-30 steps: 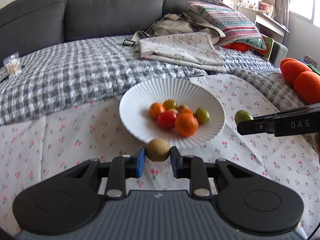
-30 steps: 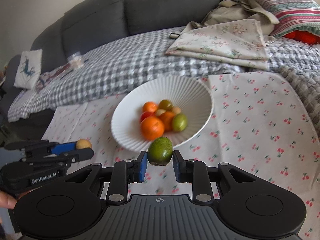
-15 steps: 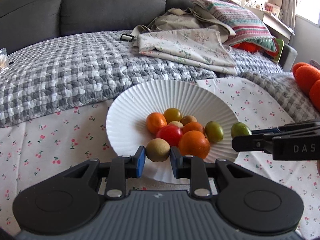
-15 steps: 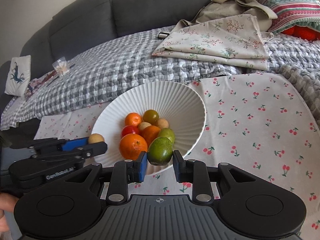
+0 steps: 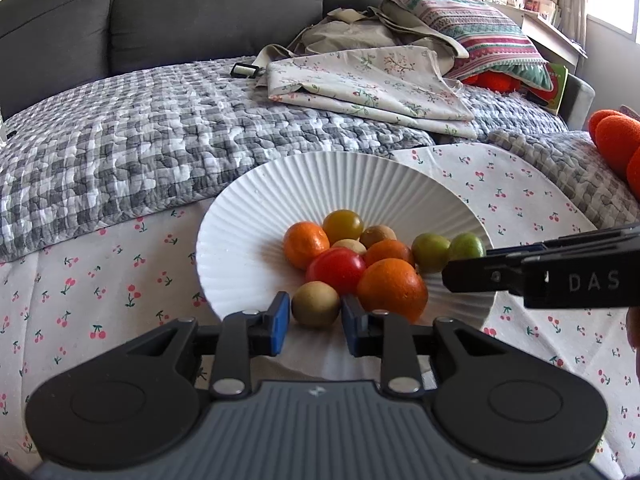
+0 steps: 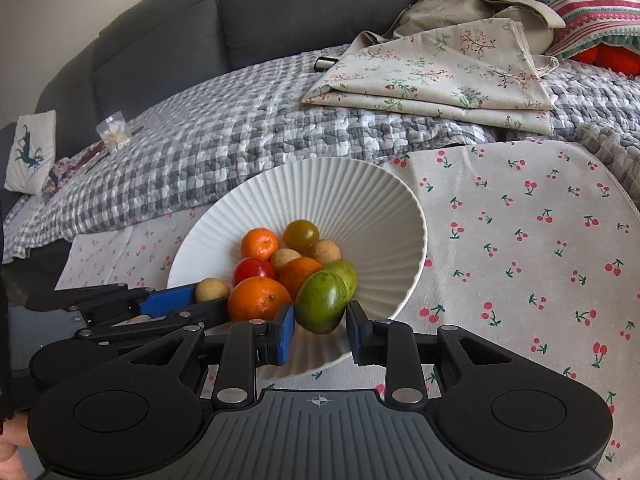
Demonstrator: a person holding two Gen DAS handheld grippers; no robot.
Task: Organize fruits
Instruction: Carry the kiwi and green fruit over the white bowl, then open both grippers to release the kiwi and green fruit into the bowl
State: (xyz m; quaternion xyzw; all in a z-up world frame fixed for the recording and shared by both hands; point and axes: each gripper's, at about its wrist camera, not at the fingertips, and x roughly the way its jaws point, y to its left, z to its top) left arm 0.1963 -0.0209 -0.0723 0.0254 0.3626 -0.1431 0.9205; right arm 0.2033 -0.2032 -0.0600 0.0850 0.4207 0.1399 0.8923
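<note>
Black left tool [image 5: 315, 322], blue pads, silver screws; right tool [image 6: 320, 330] alike.

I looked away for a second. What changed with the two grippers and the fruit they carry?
Both grippers came forward and down over the white bowl. The left gripper is opening around its tan fruit; the right gripper is opening around its green fruit. The fruit pile in the bowl stayed put.

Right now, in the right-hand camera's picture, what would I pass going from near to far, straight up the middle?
Right gripper opening around the green fruit → white ribbed bowl → grey checked quilt → dark sofa back.
</note>
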